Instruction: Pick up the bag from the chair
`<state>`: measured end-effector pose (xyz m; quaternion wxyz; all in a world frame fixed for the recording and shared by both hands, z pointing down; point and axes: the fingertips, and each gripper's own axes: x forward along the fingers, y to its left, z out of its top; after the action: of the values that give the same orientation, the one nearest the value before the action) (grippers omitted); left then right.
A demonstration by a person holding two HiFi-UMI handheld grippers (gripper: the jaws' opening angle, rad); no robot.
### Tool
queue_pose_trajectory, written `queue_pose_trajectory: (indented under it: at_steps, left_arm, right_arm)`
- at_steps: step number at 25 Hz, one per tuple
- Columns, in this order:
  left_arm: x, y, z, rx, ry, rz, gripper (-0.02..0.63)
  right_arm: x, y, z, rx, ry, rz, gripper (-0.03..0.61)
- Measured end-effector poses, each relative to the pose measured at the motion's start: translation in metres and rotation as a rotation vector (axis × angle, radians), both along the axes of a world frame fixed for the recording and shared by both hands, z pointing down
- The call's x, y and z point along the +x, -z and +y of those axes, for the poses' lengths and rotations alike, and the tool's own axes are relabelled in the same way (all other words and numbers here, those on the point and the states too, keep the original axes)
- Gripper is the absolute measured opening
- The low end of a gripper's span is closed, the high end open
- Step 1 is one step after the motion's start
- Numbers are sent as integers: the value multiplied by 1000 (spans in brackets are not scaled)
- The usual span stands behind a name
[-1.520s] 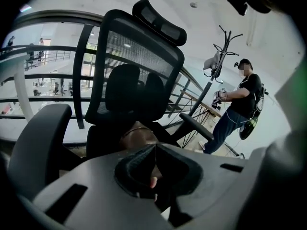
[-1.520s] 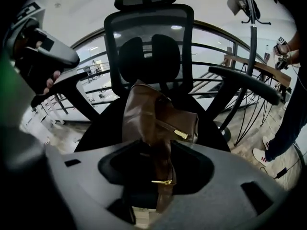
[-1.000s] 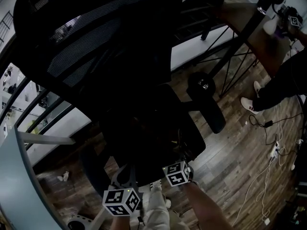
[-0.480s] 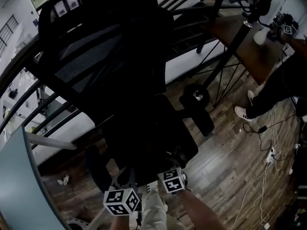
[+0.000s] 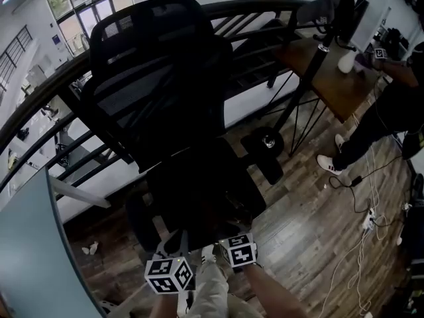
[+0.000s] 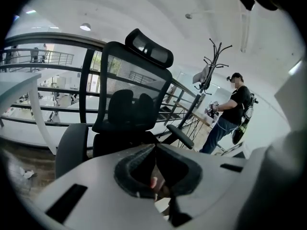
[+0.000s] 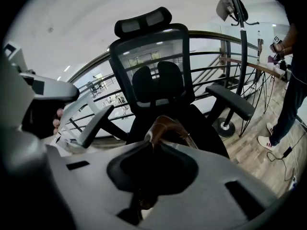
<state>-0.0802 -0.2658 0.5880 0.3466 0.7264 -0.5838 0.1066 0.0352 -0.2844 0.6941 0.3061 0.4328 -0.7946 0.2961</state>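
Tongs on the right have just been closing and are clamped on the brown bag strap, just in front of the black chair seat. The left tongs are together; I cannot tell if they pinch anything. The bag's body is lost against the dark seat.

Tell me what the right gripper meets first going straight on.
The right gripper, fingers just tightened on the brown bag handle, aims at the chair seat; probably that first, though depth is unclear.
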Motion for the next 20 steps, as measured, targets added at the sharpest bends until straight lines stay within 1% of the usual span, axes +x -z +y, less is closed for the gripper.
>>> queue_pose_trajectory:
  at_steps: [5,9,11,16,20]
  left_arm:
    - [4,23,29,17,-11,2,3]
    - [1,40,55,14,19,44,3]
    - [0,49,64,18,22,50,3]
    - [9,59,103,19,-10,30,3]
    - [14,64,131,33,-13,13,3]
  right_arm:
    - [7,34,28,8,-27,-39,23]
    - [14,61,57,-10,-67,-101,23]
    - [19,78,67,-5,-86,-121,23]
    - [36,110,105,17,-94,-163,23]
    - [50,129,134,20,-129,-203,23]
